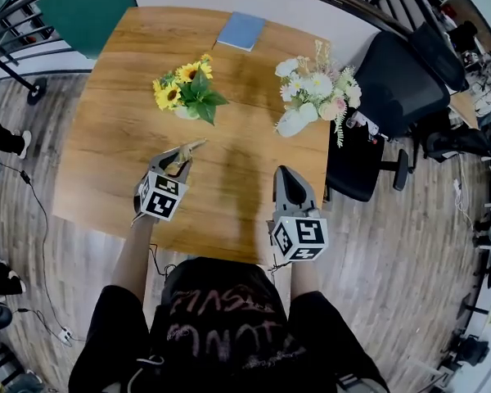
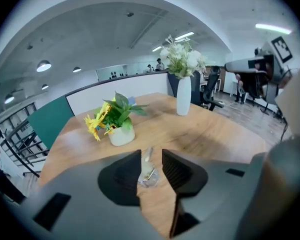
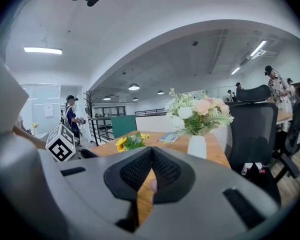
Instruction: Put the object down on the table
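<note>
A small clear object with a gold piece in it (image 2: 149, 171) shows in the gap between the jaws of my left gripper (image 2: 151, 156). It sits close to the left pad, with bare wood between it and the right pad. In the head view a thin tan piece of the object (image 1: 193, 146) pokes out just beyond the left gripper (image 1: 182, 155), over the wooden table (image 1: 131, 137). I cannot tell whether it rests on the wood. The left jaws stand apart. My right gripper (image 1: 285, 173) hovers over the table's near right part, its pads meeting at the tips (image 3: 150, 156) with nothing between them.
A white pot of sunflowers (image 1: 188, 92) stands mid-table beyond the left gripper. A white vase of pale flowers (image 1: 299, 117) stands near the right edge. A blue notebook (image 1: 240, 30) lies at the far edge. A black office chair (image 1: 393, 97) is beside the table's right side.
</note>
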